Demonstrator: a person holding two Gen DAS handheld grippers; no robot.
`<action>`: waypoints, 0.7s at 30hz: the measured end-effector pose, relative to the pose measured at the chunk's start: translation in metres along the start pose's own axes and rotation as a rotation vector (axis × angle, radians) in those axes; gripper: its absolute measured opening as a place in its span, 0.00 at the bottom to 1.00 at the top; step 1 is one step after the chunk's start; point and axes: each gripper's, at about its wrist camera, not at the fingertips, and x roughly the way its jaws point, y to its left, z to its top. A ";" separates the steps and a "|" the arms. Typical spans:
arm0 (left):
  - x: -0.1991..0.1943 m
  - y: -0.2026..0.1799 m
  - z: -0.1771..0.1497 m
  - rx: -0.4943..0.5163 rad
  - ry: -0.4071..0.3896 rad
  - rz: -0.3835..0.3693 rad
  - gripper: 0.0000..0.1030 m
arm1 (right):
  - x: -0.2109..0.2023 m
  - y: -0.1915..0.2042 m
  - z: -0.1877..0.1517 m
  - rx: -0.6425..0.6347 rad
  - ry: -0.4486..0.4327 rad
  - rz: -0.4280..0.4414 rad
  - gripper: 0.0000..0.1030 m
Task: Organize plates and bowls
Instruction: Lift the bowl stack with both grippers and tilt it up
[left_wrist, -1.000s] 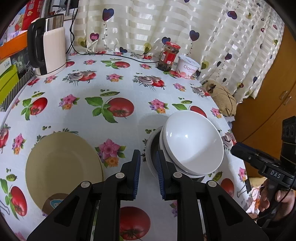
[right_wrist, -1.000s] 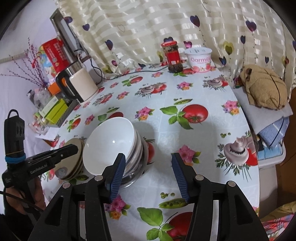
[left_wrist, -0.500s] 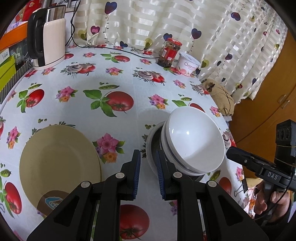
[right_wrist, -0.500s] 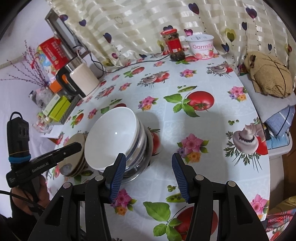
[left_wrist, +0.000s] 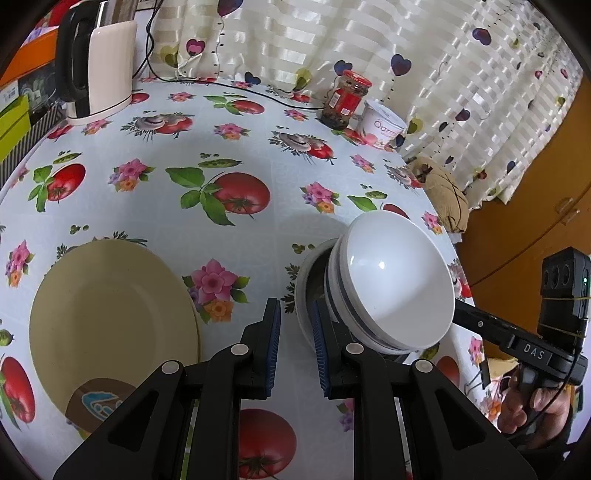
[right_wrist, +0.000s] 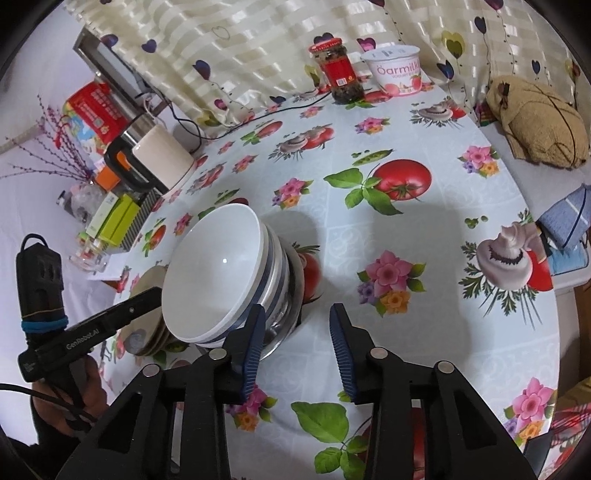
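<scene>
Left gripper (left_wrist: 297, 325) is narrow, jaws nearly together with only bare tablecloth showing in the gap; nothing held. It sits low over the table (left_wrist: 258, 147), between the tan plate (left_wrist: 110, 317) on its left and the bowl stack (left_wrist: 391, 291) on its right. Its right finger is just beside the stack's outer rim; I cannot tell if it touches.

Right gripper (right_wrist: 297, 332) has its jaws closing, gap moderate, nothing between them but tablecloth. Its left finger (right_wrist: 253, 339) overlaps the lower edge of the bowl stack (right_wrist: 225, 273) in view; contact not clear.

Bowl stack: white bowls nested, tilted, blue bands on the outer walls, sitting in a wider shallow dish at the near side of the table. From the right wrist view the tan plates (right_wrist: 147, 328) look like a small stack, partly hidden behind the left gripper body.

Far edge of table: kettle (left_wrist: 99, 62), red-lid jar (left_wrist: 345, 99), yogurt tub (left_wrist: 382, 123), well apart from the dishes. I see a hand on each gripper handle.
</scene>
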 end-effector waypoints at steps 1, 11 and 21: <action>0.001 0.001 0.000 -0.005 0.003 0.000 0.18 | 0.000 0.000 0.000 0.003 0.001 0.003 0.30; 0.008 0.003 -0.001 -0.024 0.032 -0.038 0.18 | 0.006 0.000 0.002 0.016 0.009 0.019 0.22; 0.020 0.002 0.001 -0.019 0.066 -0.051 0.18 | 0.020 -0.007 -0.002 0.046 0.049 0.031 0.21</action>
